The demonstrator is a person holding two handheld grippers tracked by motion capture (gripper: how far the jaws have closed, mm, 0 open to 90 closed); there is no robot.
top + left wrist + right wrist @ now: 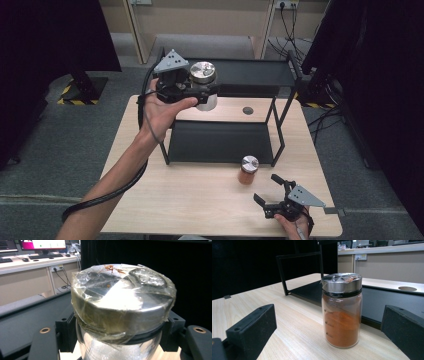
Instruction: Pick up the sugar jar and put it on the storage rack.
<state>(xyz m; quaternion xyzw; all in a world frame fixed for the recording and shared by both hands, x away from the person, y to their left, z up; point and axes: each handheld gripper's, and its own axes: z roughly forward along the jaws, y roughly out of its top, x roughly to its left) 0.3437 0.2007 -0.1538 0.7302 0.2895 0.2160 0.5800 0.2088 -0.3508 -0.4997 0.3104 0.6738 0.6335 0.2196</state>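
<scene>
Right claw [270,190] gapes near spice jar [248,170]; left claw [202,92] grips half-hidden clear jar [204,75].

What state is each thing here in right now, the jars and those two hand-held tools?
Clear jar: lidded, taped, held up near the rack's top shelf.
Orange spice jar: lidded, upright on the table, untouched.
Left tool: shut on the clear jar.
Right tool: open, holding nothing.

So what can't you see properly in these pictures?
- The held jar in the left gripper view: its bottom runs off the lower edge, and wrinkled tape hides the lid's top.
- The left gripper in the high view: the jar and the hand cover its fingertips.
- The orange spice jar in the right gripper view: its printed marks are too small to read.
</scene>
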